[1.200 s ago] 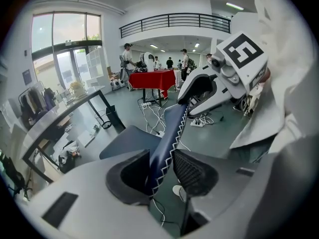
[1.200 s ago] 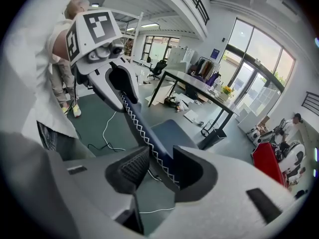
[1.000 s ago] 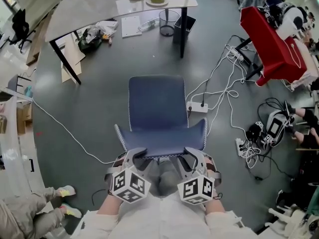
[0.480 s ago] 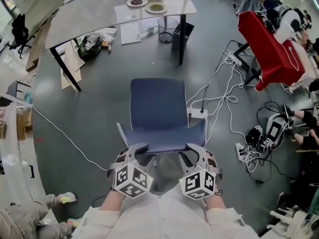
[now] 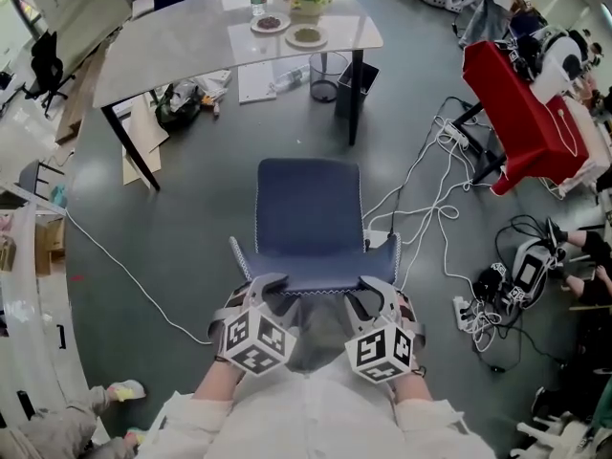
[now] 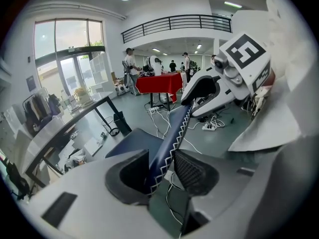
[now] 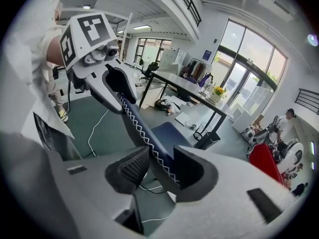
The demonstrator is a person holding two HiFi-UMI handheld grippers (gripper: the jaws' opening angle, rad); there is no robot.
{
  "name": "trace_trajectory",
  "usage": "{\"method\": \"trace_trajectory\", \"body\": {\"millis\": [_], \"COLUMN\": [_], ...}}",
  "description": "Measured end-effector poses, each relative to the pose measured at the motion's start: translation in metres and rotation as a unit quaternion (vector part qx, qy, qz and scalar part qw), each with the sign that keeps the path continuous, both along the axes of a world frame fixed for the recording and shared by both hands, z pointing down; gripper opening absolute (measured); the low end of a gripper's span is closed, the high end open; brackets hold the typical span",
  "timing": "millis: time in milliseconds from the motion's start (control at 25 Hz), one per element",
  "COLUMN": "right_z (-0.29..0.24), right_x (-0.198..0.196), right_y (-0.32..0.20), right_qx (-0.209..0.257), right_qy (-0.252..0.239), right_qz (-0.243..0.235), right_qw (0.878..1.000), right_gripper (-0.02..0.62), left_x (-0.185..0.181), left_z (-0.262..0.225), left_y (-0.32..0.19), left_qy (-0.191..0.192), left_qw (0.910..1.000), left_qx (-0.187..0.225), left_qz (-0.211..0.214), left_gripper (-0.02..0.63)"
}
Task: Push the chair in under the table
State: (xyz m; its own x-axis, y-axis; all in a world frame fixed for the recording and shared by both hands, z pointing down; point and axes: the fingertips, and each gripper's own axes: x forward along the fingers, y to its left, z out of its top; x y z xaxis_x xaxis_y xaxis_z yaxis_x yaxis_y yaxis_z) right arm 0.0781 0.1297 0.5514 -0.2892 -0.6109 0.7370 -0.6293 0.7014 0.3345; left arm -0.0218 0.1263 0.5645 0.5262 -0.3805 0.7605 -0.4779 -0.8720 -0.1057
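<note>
A blue chair (image 5: 308, 213) stands on the grey floor and faces a grey table (image 5: 191, 36) beyond it. Its backrest top edge (image 5: 316, 283), trimmed with white zigzag stitching, is nearest me. My left gripper (image 5: 268, 290) is shut on the left end of that edge and my right gripper (image 5: 368, 290) on the right end. In the left gripper view the backrest (image 6: 172, 133) runs between the left gripper (image 6: 162, 171) pads. The right gripper view shows the backrest (image 7: 144, 133) clamped in the right gripper (image 7: 160, 168). An open stretch of floor separates chair and table.
A wire bin (image 5: 325, 60) and a dark box stand by the table leg (image 5: 354, 94). Bags and papers lie under the table. White cables and a power strip (image 5: 378, 239) lie right of the chair. A red-covered table (image 5: 521, 113) stands further right. One cable (image 5: 124, 271) crosses the left floor.
Both grippers and the chair have moved forward towards the table; the table sits lower and nearer in the head view. The grips on the backrest look unchanged.
</note>
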Motion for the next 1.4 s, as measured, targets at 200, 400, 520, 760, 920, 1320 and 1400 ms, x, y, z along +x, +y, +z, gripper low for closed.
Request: {"method": "trace_trajectory", "body": {"millis": [200, 400, 520, 760, 920, 1320, 1400], "right_z": [-0.002, -0.003, -0.001, -0.003, -0.004, -0.007, -0.007], "right_x": [0.004, 0.008, 0.01, 0.022, 0.026, 0.027, 0.026], "right_y": [-0.033, -0.068, -0.088, -0.129, -0.151, -0.193, -0.193], "right_qx": [0.007, 0.004, 0.002, -0.002, 0.001, 0.013, 0.008], "right_qy": [-0.005, -0.009, -0.008, -0.009, -0.013, -0.027, -0.031], "right_qz": [-0.003, -0.013, -0.021, -0.037, -0.045, -0.085, -0.092], "right_qw": [1.0, 1.0, 1.0, 0.999, 0.999, 0.996, 0.995], "right_gripper": [0.13, 0.13, 0.13, 0.13, 0.13, 0.129, 0.129], "left_x": [0.004, 0.008, 0.01, 0.021, 0.025, 0.026, 0.026], "left_z": [-0.002, -0.002, 0.0, -0.002, -0.002, -0.004, -0.005], "left_y": [-0.034, -0.07, -0.089, -0.128, -0.15, -0.194, -0.194], "left_qy": [-0.004, -0.016, -0.019, -0.02, -0.026, -0.036, -0.048], "left_qw": [1.0, 0.9998, 0.9997, 0.9995, 0.9993, 0.9981, 0.9978], "left_qx": [0.007, 0.003, -0.001, -0.011, -0.01, -0.007, 0.002], "left_qz": [-0.001, -0.008, -0.012, -0.022, -0.026, -0.049, -0.046], "left_gripper": [0.164, 0.164, 0.166, 0.164, 0.166, 0.17, 0.17]}}
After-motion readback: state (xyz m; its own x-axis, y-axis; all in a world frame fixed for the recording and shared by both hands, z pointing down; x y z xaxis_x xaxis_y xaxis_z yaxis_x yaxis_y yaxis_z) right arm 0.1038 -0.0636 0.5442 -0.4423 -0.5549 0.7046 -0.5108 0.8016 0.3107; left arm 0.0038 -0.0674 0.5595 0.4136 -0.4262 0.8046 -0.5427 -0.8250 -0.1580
